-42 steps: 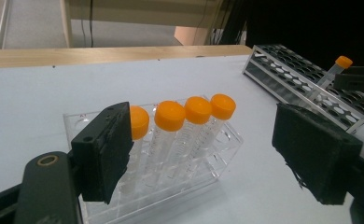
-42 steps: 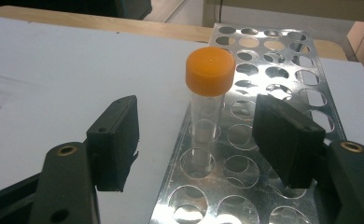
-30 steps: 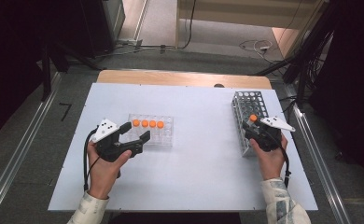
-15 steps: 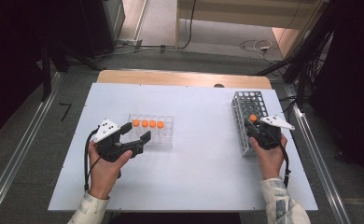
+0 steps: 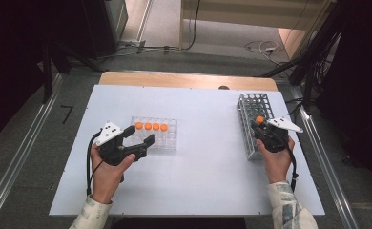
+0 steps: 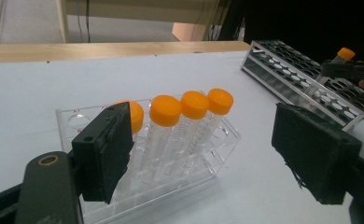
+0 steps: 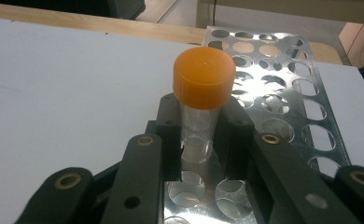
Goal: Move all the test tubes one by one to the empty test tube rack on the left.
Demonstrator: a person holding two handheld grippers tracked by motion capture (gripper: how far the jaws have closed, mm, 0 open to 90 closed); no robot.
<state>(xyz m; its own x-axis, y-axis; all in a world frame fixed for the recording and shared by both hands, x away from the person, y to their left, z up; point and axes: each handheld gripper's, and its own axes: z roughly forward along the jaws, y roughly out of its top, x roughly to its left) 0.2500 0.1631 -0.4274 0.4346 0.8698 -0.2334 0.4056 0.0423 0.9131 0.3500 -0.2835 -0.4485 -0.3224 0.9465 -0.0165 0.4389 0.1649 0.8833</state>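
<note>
While standing upright, cap up, in metal rack (image 5: 251, 107), tube (image 7: 199, 98) pinched by R gripper (image 7: 199, 140), jaws just closed. L gripper (image 6: 208, 158) gaping, empty, beside clear rack (image 6: 217, 154) w/ 4 tubes (image 6: 165, 112).

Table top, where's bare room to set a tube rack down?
Free: the white table between the clear rack and the metal rack, plus the strip behind the clear rack. Crowded: around the left gripper and the right gripper.
</note>
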